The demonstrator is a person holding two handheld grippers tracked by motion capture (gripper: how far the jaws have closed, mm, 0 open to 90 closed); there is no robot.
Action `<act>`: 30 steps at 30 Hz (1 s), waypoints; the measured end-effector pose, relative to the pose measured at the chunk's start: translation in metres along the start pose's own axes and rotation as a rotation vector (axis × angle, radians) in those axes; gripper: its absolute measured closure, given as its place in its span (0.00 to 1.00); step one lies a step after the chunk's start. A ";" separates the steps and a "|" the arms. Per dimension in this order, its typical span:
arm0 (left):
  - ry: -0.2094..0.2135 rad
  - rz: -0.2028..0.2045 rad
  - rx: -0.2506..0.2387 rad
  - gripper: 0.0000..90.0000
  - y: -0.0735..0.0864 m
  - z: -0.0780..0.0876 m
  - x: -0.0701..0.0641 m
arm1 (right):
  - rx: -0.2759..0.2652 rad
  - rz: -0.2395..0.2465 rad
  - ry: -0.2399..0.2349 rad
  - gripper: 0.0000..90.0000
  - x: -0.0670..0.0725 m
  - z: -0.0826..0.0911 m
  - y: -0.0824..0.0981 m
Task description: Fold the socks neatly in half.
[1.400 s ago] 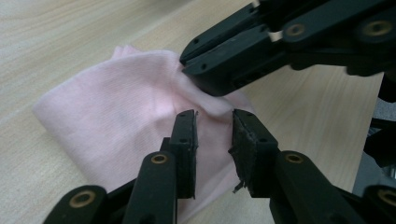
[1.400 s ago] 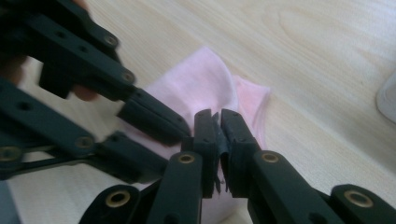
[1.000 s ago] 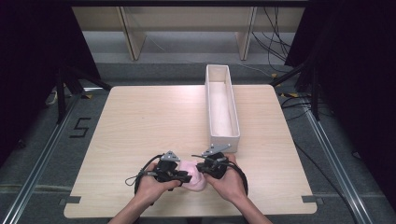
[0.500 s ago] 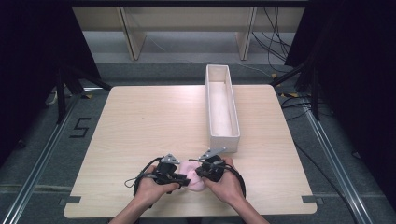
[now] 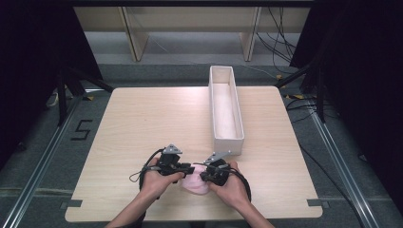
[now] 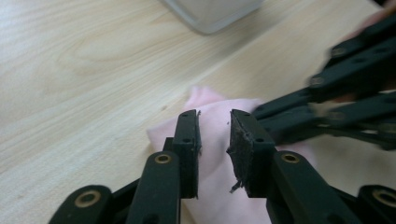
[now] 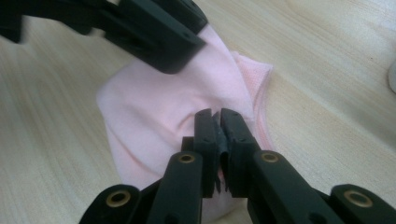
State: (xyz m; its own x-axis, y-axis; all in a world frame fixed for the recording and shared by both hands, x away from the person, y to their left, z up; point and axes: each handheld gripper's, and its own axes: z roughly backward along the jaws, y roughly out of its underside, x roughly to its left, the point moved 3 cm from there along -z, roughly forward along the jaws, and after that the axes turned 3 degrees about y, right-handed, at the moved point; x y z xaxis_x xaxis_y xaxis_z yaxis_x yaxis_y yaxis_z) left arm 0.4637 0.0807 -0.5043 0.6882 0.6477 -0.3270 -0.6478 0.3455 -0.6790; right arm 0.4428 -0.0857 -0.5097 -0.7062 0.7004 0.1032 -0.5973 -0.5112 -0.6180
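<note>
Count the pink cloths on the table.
1. A single pink cloth lies bunched at the table's near edge between the two grippers; nothing tells whether more lie inside the white box.

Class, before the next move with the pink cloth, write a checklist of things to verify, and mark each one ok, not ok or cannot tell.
1. Right gripper has hold of the pink cloth: ok, its jaws are pinched shut on a fold.
2. Left gripper has hold of the cloth: not ok, a gap shows between its jaws, with cloth lying below it.
3. Cloth lies on the table, away from the near edge: ok.
4. White box stands upright beyond the cloth, apart from it: ok.
5. Box has room inside: ok, in the high view its floor looks bare.
6. Cables clear of the cloth: cannot tell, the hands hide part of them.
</note>
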 end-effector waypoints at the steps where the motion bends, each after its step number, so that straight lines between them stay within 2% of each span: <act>1: -0.002 0.005 0.008 0.81 0.002 -0.003 0.001 | -0.003 0.002 -0.011 0.94 0.000 0.001 0.000; 3: -0.001 0.012 0.017 0.82 0.005 -0.007 0.002 | 0.001 -0.007 -0.013 0.93 0.000 0.002 0.001; 4: -0.001 0.007 0.028 0.83 0.006 -0.008 0.003 | -0.017 0.000 -0.020 0.93 0.000 0.002 0.001; 5: -0.005 0.009 0.018 0.83 0.007 -0.009 0.003 | -0.017 0.007 -0.017 0.93 -0.001 0.002 0.001; 6: -0.006 0.009 0.018 0.83 0.007 -0.009 0.003 | 0.014 -0.017 -0.002 0.93 0.000 0.004 0.003; 7: -0.016 0.003 0.015 0.83 0.006 -0.009 0.003 | 0.007 0.003 -0.005 0.93 -0.001 0.003 0.003; 8: -0.014 -0.004 0.014 0.82 0.006 -0.008 0.002 | 0.008 0.003 -0.007 0.92 -0.001 0.003 0.003; 10: -0.017 -0.039 -0.018 0.80 0.004 -0.004 -0.003 | 0.007 0.003 -0.008 0.90 -0.001 0.004 0.003; 11: -0.023 -0.060 -0.020 0.78 0.004 0.000 -0.005 | -0.004 -0.042 -0.008 0.89 0.002 0.004 0.003; 12: -0.022 -0.071 -0.025 0.78 0.004 0.005 -0.008 | 0.007 -0.011 -0.008 0.89 0.001 0.008 0.003; 13: -0.018 -0.080 -0.033 0.78 0.005 0.009 -0.010 | 0.001 -0.028 -0.012 0.89 0.003 0.010 0.003; 14: -0.013 -0.068 -0.043 0.78 0.006 0.012 -0.014 | -0.009 -0.025 -0.009 0.89 0.003 0.014 0.002; 15: 0.003 -0.073 -0.029 0.78 0.008 0.014 -0.016 | -0.029 -0.031 -0.010 0.89 0.003 0.016 0.002; 16: 0.021 -0.085 -0.005 0.78 0.011 0.016 -0.016 | -0.022 -0.020 -0.005 0.89 0.003 0.020 0.002; 17: 0.029 -0.064 -0.011 0.78 0.013 0.016 -0.019 | -0.029 -0.008 -0.020 0.89 0.004 0.021 0.001; 18: 0.048 -0.067 0.003 0.78 0.016 0.017 -0.021 | -0.015 -0.018 -0.008 0.89 0.005 0.024 0.002; 19: 0.054 -0.070 0.020 0.78 0.019 0.017 -0.022 | -0.013 -0.008 -0.015 0.89 0.005 0.022 0.003; 20: 0.062 -0.081 0.034 0.77 0.021 0.016 -0.023 | -0.009 -0.001 0.007 0.89 0.004 0.021 0.004; 21: 0.075 -0.085 0.051 0.77 0.023 0.015 -0.023 | 0.002 -0.017 -0.016 0.89 0.006 0.020 0.006; 22: 0.074 -0.084 0.059 0.77 0.025 0.014 -0.023 | 0.022 -0.006 -0.008 0.89 0.004 0.019 0.008; 24: 0.076 -0.091 0.070 0.77 0.028 0.010 -0.023 | 0.009 0.038 -0.002 0.89 0.001 0.014 0.010; 25: 0.076 -0.085 0.075 0.77 0.029 0.009 -0.023 | 0.008 0.014 -0.008 0.89 0.002 0.013 0.010; 26: 0.076 -0.082 0.077 0.77 0.030 0.007 -0.023 | 0.025 0.012 -0.009 0.89 0.002 0.013 0.011; 30: 0.070 -0.085 0.075 0.77 0.031 0.006 -0.024 | 0.023 0.015 -0.006 0.89 0.001 0.012 0.011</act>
State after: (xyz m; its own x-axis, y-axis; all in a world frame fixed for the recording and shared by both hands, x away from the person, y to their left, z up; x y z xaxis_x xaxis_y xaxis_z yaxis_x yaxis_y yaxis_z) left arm 0.4248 0.0797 -0.5141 0.7611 0.5656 -0.3175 -0.6071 0.4488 -0.6558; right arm 0.4310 -0.0967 -0.5076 -0.7172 0.6898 0.0990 -0.5953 -0.5327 -0.6015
